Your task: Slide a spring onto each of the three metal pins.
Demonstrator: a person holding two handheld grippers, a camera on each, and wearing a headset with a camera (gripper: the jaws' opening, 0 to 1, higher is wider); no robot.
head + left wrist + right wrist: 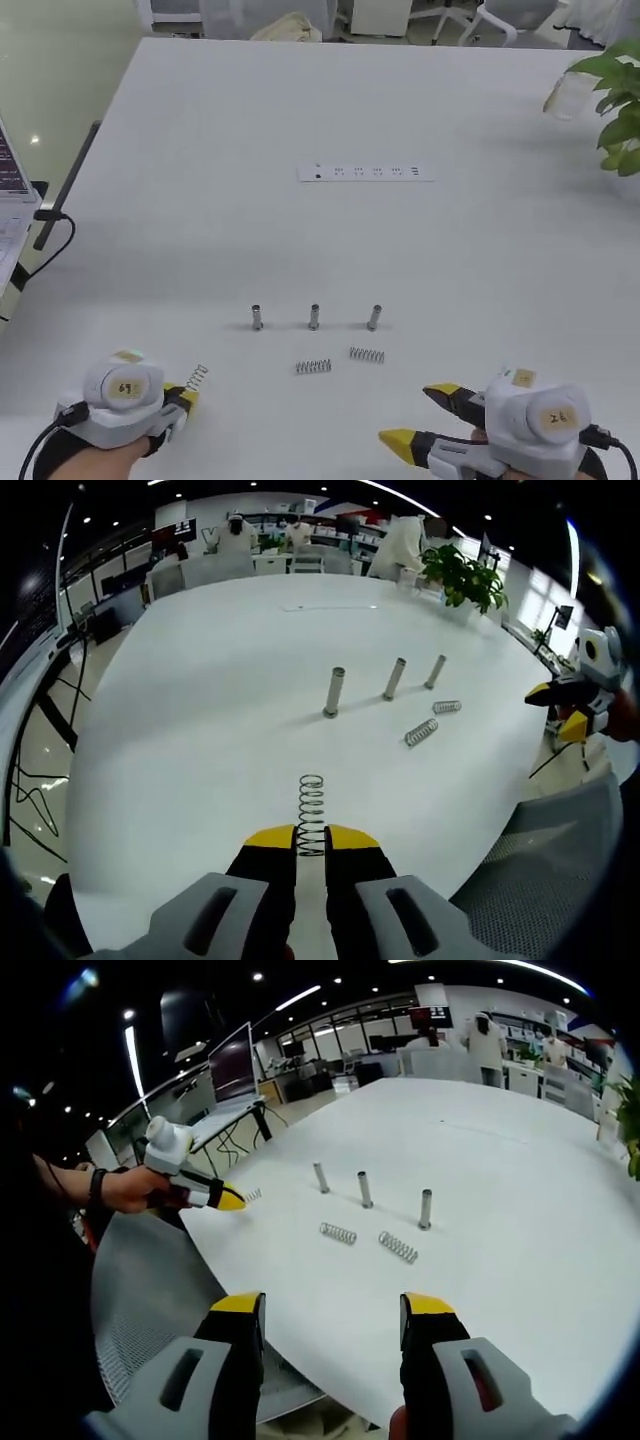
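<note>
"Items, head view?"
"Lower left: left gripper (188, 397), clamped on one end of held spring (197, 376), which juts up and right. Lower right: right gripper (418, 415), spread wide, empty. Centre row, upright and bare: left pin (257, 317), middle pin (314, 317), right pin (374, 318). Just below them, flat on white table (300, 240): left loose spring (313, 366), right loose spring (367, 354)."
"Left gripper view?"
"Held spring at centre, pinched by its lowest coils, aimed toward left pin, well apart from it."
"Right gripper view?"
"Jaws far apart, nothing between; both loose springs mid-frame."
"Hazards?"
"Probable: the end-only grip lets the spring bend or flick away if its mouth catches a pin top. A sideways nudge might tip a pin."
</note>
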